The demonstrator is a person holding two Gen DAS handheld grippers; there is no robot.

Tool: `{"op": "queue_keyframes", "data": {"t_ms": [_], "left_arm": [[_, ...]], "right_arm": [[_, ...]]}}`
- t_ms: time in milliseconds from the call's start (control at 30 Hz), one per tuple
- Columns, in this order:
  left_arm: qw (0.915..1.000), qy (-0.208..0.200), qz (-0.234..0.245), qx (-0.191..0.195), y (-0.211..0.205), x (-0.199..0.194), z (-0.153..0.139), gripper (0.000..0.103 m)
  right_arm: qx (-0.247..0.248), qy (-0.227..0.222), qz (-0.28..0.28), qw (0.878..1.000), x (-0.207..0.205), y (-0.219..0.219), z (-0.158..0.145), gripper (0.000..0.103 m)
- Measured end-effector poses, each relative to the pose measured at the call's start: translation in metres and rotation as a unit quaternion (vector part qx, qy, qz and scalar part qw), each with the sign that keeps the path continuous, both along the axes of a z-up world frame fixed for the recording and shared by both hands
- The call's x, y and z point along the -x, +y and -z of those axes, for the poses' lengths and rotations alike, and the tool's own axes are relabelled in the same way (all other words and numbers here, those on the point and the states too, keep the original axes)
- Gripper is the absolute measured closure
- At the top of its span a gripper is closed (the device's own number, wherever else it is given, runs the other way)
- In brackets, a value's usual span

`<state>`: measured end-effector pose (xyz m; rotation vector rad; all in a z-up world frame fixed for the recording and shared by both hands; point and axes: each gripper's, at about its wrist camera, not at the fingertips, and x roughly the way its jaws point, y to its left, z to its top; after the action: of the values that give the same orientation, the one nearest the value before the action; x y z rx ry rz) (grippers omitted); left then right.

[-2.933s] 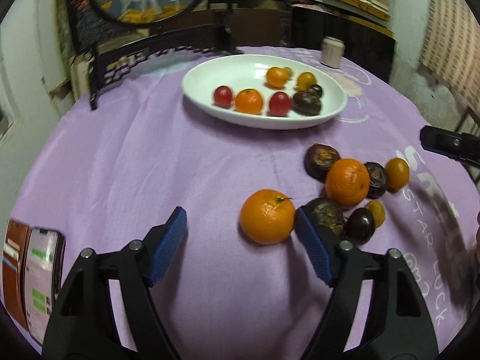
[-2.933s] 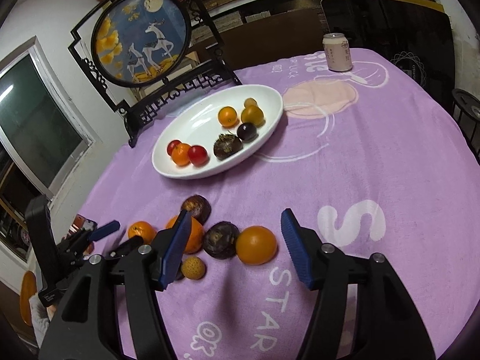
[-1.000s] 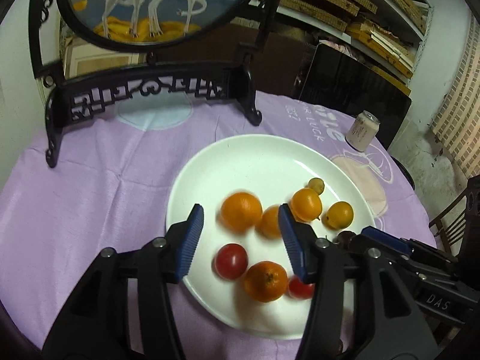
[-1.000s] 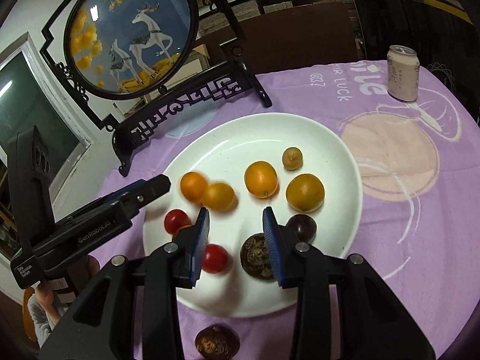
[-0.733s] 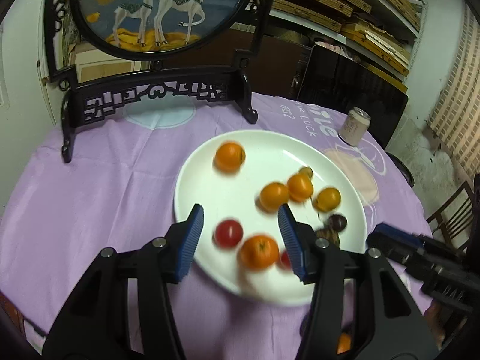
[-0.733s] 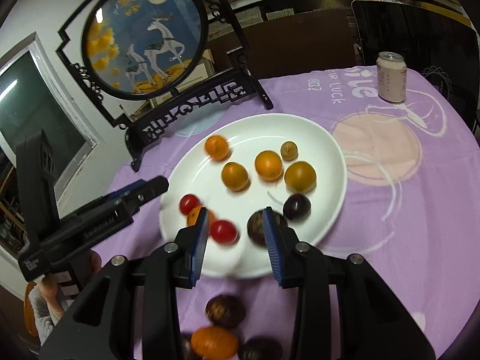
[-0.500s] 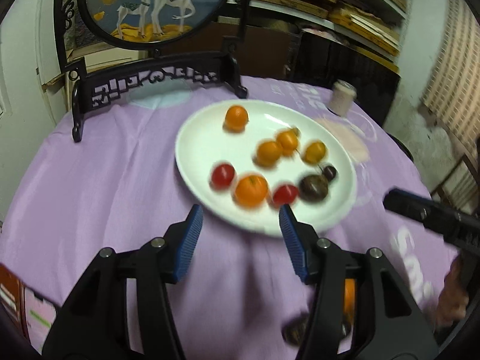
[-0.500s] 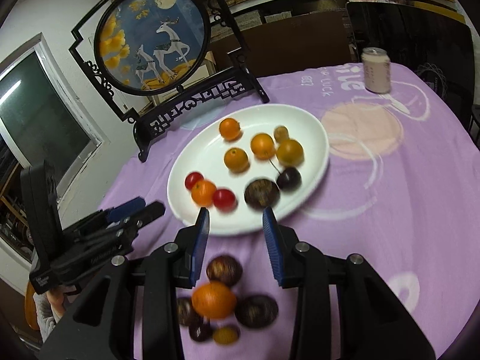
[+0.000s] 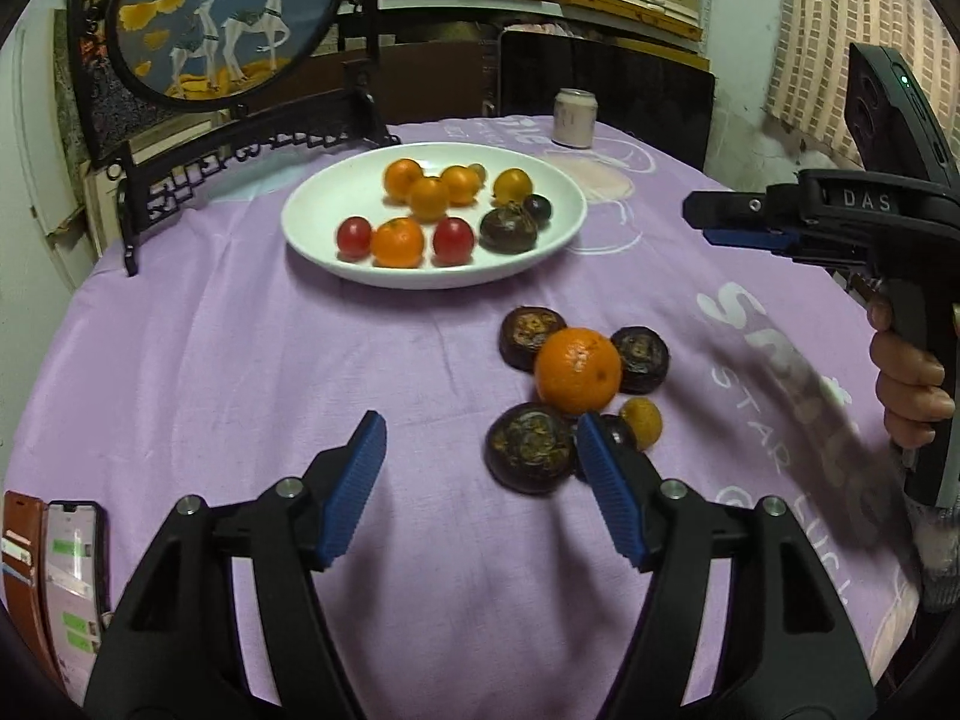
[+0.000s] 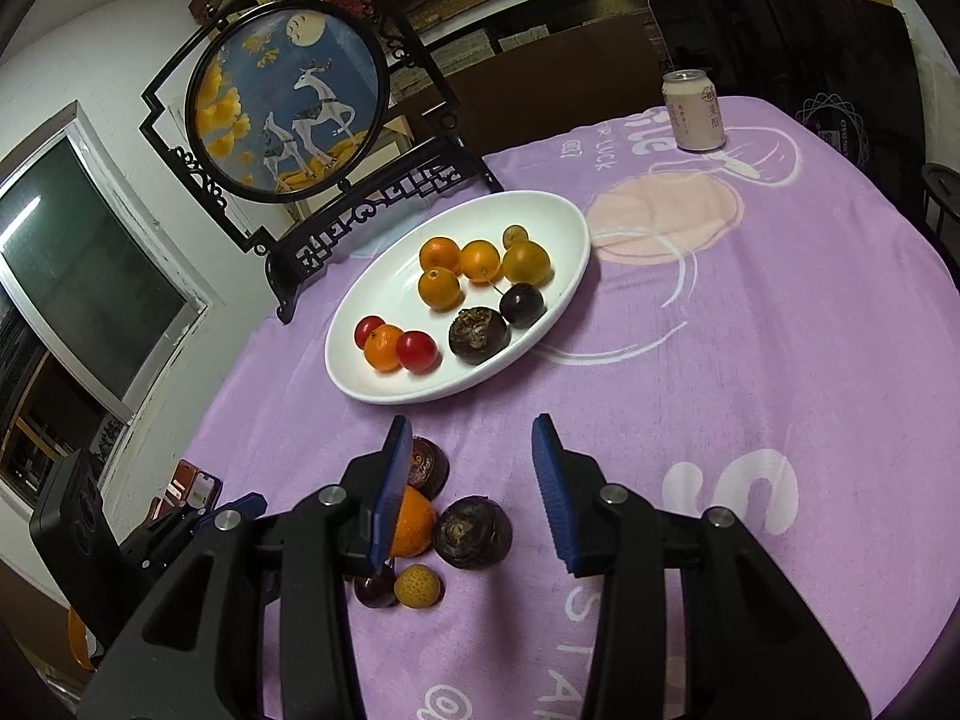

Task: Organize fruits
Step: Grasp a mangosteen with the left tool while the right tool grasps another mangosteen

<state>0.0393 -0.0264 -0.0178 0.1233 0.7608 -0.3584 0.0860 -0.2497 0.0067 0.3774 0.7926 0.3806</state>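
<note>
A white plate [image 9: 312, 240] [image 10: 360, 384] holds several oranges, red tomatoes and dark fruits. Nearer on the purple cloth lies a pile: one orange [image 9: 577, 370] [image 10: 414, 525], three dark wrinkled fruits [image 9: 528, 447] [image 10: 473, 531], a small yellow fruit [image 9: 642, 423] and a small dark one. My left gripper [image 9: 479, 426] hovers just left of the pile, its jaws opening with nothing between them. My right gripper [image 10: 472, 423] hangs over the cloth between plate and pile, jaws opening, also empty; its left finger hides part of the orange.
A drink can [image 9: 574, 118] [image 10: 693, 111] stands behind the plate. A round deer screen on a black stand [image 9: 222, 18] rises at the back left. A phone and a wallet [image 9: 72, 570] lie at the near left edge. A person's hand [image 9: 906, 378] grips the right tool.
Both grippers have drawn back from over the plate towards the pile on the cloth. Both sets of jaws stand wider than a second ago. The plate holds more oranges than in the earliest frames.
</note>
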Motion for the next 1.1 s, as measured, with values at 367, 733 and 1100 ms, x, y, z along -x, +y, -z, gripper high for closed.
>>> {"op": "queue_keyframes", "data": {"t_ms": [367,733,1100], "left_arm": [[0.999,0.03,-0.002,-0.033,-0.012,-0.015,0.024,0.031],[0.9935,0.013,-0.113,-0.007,0.04,-0.029,0.009,0.037],[0.996,0.02,-0.071,-0.051,0.009,-0.037,0.025,0.037]], "right_arm": [[0.006,-0.002,-0.002,1.0,0.0,0.001,0.0,0.061],[0.002,-0.006,-0.003,1.0,0.003,0.0,-0.002,0.061],[0.028,0.004,-0.025,0.999,0.003,0.016,0.005,0.061]]}}
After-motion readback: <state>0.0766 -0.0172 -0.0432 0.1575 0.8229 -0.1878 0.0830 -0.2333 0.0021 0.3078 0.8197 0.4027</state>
